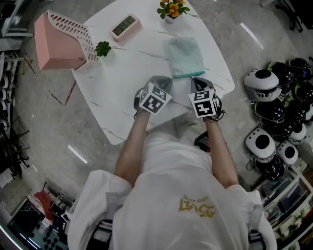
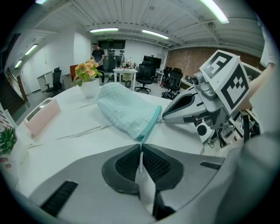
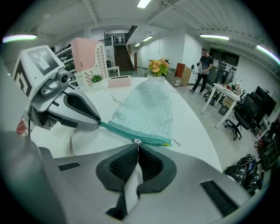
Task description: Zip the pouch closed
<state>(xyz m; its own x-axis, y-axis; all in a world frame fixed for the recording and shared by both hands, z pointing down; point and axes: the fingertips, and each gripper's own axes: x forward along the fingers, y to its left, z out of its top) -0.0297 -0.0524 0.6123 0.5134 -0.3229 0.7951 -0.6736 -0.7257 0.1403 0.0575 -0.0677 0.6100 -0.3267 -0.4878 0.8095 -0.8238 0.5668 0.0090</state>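
A mint-green checked pouch (image 1: 186, 54) lies flat on the white table (image 1: 122, 88), its teal zipper (image 1: 188, 75) along the near edge. My left gripper (image 1: 169, 79) is shut on the zipper's left end (image 2: 141, 146), at the pouch's corner (image 2: 146, 131). My right gripper (image 1: 194, 79) is shut on the small metal zipper pull (image 3: 138, 141), which sits partway along the zipper (image 3: 131, 133). In the left gripper view the right gripper (image 2: 162, 118) meets the pouch (image 2: 127, 109) from the right. In the right gripper view the left gripper (image 3: 100, 123) holds the pouch's (image 3: 146, 105) left corner.
A pink slotted rack (image 1: 61, 41) and a small green plant (image 1: 102, 48) stand at the table's far left. A pink clock (image 1: 125, 26) and a flower pot (image 1: 172, 9) sit at the back. Black-and-white helmets (image 1: 274, 122) crowd the floor to the right.
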